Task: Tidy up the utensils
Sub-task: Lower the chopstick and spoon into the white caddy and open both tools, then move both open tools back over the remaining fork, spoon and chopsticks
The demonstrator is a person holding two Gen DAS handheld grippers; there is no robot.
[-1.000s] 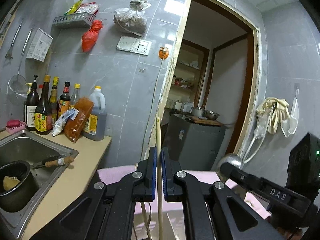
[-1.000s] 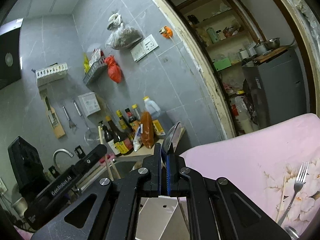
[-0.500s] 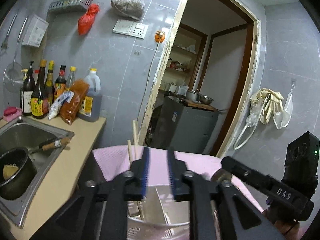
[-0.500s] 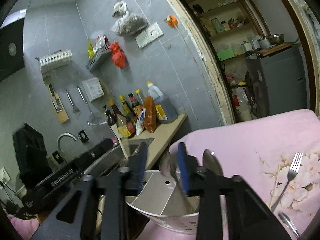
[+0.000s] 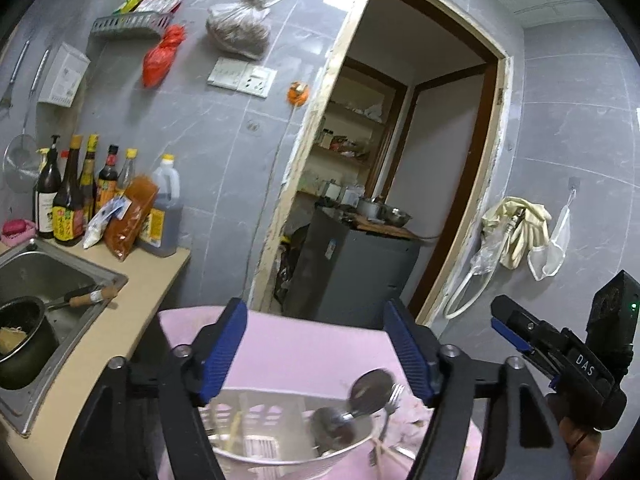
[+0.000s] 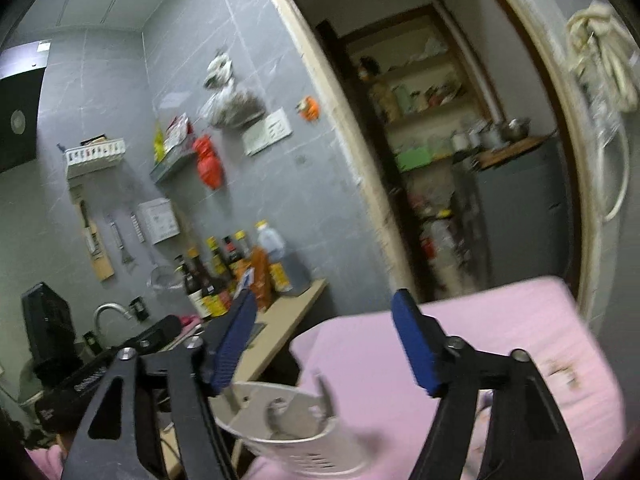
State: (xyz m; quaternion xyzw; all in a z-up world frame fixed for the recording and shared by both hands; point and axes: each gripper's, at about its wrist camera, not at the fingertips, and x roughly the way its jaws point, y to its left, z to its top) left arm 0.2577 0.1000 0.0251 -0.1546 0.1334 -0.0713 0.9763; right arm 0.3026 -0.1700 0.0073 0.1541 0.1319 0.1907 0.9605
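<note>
Blue pads line both pairs of tongs, and both stand wide apart with nothing between them. The left gripper (image 5: pixel 316 344) hangs just above a white plastic basket (image 5: pixel 280 452) that sits on a pink cloth (image 5: pixel 304 344). The right gripper (image 6: pixel 324 344) is over the same basket (image 6: pixel 288 424), though that view is smeared by motion.

In the basket, from the left view, two steel spoons (image 5: pixel 352 404) lean against the right wall, bowls up, and pale chopsticks (image 5: pixel 234 428) stand in the left part. A fork (image 5: pixel 390 404) lies just outside the basket on the cloth, with what look like more chopsticks beside it, too blurred to be sure.

The fork is probably light, stiff and slick, and lies flat on soft cloth, so a pinch across the narrow handle near its middle looks best. Chopsticks would likely roll; gripping them low and square should help.

Beyond are a sink (image 5: pixel 48 272), bottles (image 5: pixel 68 196) and a doorway (image 5: pixel 400 160).
</note>
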